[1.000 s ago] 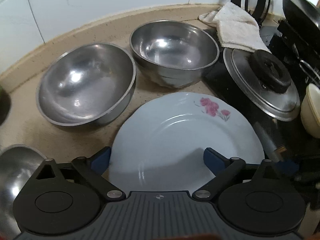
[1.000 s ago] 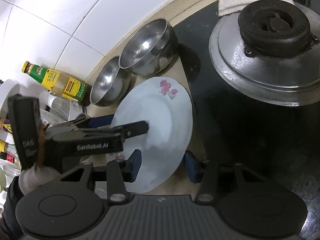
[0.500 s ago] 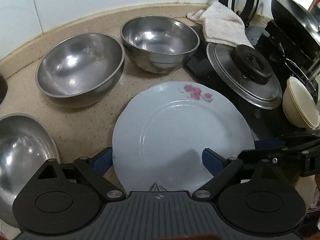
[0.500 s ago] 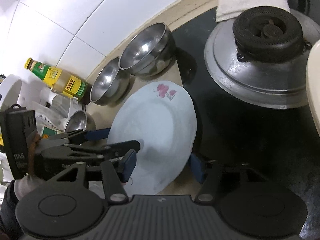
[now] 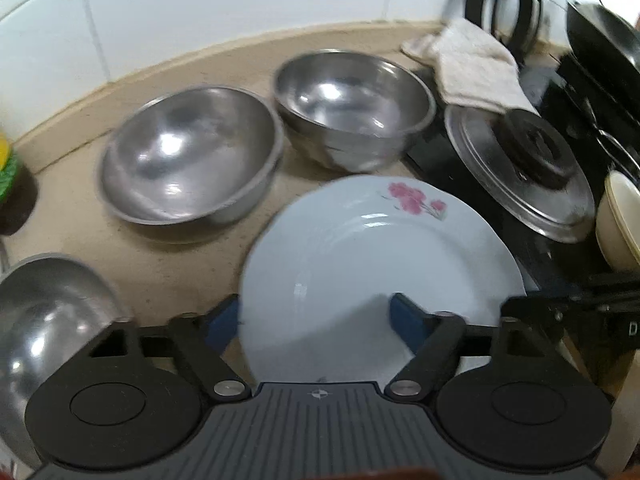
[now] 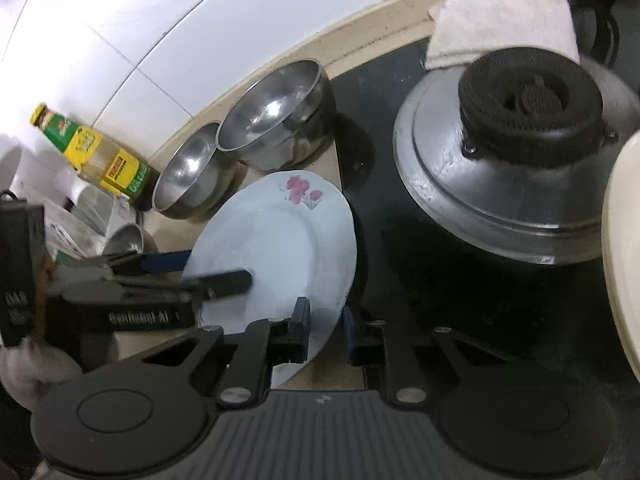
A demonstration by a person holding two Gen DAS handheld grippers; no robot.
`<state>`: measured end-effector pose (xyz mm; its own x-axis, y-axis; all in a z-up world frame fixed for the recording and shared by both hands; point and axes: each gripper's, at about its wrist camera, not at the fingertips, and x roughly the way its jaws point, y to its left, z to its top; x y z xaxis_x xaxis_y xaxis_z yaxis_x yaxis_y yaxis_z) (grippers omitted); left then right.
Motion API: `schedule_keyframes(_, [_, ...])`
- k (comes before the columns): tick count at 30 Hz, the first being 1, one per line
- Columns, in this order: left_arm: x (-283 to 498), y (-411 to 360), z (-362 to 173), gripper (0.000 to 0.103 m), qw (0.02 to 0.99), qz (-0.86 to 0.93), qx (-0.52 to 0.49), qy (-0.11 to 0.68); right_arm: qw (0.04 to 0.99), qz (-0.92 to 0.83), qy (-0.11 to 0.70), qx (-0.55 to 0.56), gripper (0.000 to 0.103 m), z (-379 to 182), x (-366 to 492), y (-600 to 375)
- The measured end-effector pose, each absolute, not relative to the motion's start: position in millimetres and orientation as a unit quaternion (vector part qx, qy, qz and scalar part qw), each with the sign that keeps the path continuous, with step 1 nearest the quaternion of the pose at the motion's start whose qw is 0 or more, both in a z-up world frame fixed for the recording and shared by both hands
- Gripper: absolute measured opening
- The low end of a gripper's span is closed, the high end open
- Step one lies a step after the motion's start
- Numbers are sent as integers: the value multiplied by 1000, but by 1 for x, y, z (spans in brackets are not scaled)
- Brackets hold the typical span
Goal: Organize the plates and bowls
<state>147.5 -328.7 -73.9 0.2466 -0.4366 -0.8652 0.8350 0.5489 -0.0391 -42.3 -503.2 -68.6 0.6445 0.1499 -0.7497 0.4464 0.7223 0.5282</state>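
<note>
Both tools at plate (image 6: 280, 248) | right tool (image 6: 326, 334) pinching rim | left tool (image 5: 316, 320) spread

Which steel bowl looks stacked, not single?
The steel bowl nearest the stove, beside the white cloth: doubled rims show below its lip. The middle bowl and the left-edge bowl look single.
</note>
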Motion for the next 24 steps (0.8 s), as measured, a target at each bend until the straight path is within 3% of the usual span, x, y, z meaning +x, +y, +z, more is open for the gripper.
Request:
schedule_keyframes(11, [139, -319, -65, 66, 769, -416, 204, 441, 835, -103, 395, 369, 18, -63, -48, -508])
schedule_keyframes(24, [132, -315, -51, 66, 776, -418, 185, 434, 838, -102, 370, 388, 18, -48, -54, -512])
